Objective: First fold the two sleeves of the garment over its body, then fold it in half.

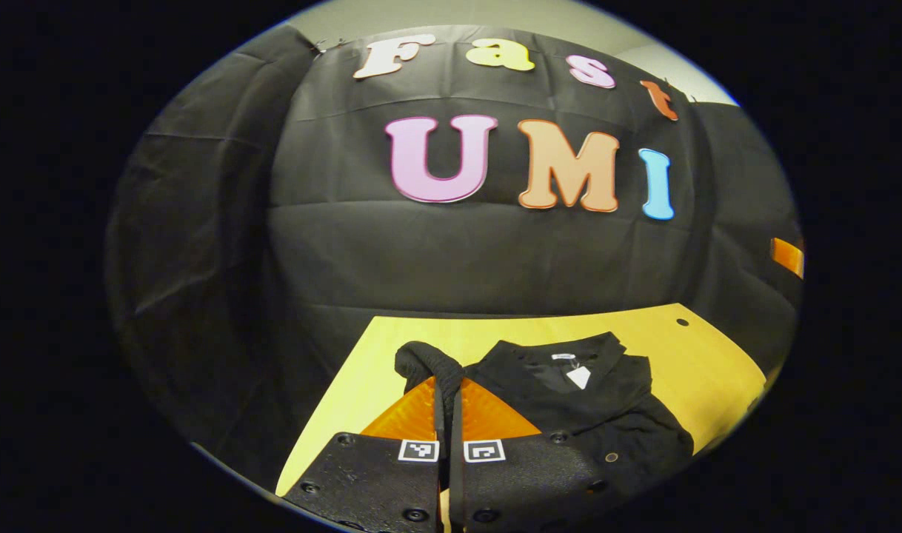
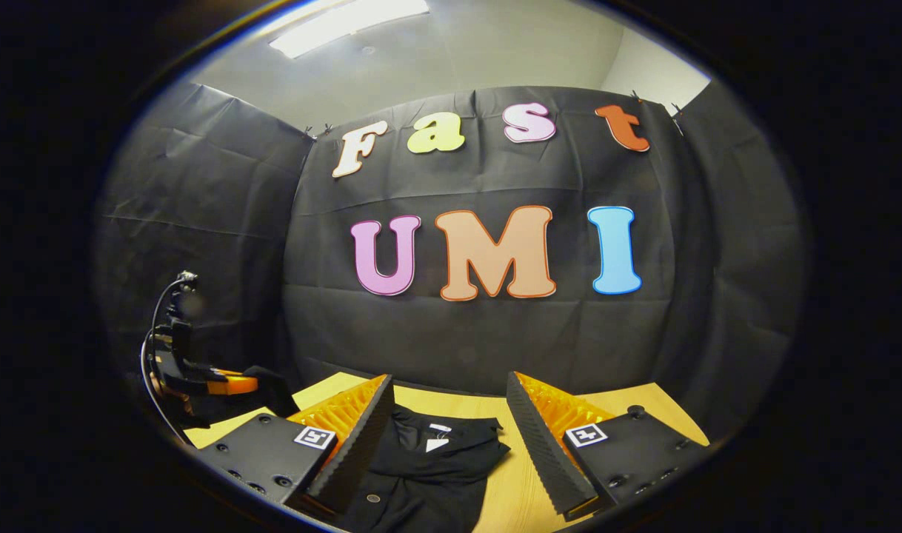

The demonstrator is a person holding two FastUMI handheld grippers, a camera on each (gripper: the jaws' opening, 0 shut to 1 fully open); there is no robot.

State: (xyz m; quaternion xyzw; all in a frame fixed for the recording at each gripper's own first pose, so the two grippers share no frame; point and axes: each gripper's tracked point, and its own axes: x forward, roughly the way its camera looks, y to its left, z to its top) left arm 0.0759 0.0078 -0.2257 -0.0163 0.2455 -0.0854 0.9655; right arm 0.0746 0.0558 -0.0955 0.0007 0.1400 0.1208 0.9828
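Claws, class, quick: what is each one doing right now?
Left claw: closed, pinching a sleeve of the black shirt.
Right claw: open, holding nothing, above the shirt.

Lower hem: the black collared garment (image 2: 421, 474) on your yellow wooden table (image 2: 518, 492) runs off the bottom edge of the right gripper view, so you cannot see its lower half.
Garment's left side: your left gripper (image 1: 448, 414) covers it in the left gripper view; the dark sleeve (image 1: 429, 366) pinched there is a bunched fold, its cuff hidden.
White neck label (image 1: 578, 377): too small to tell its marking.
Far gripper: beside the garment's left, partly lost in shadow against the wall.
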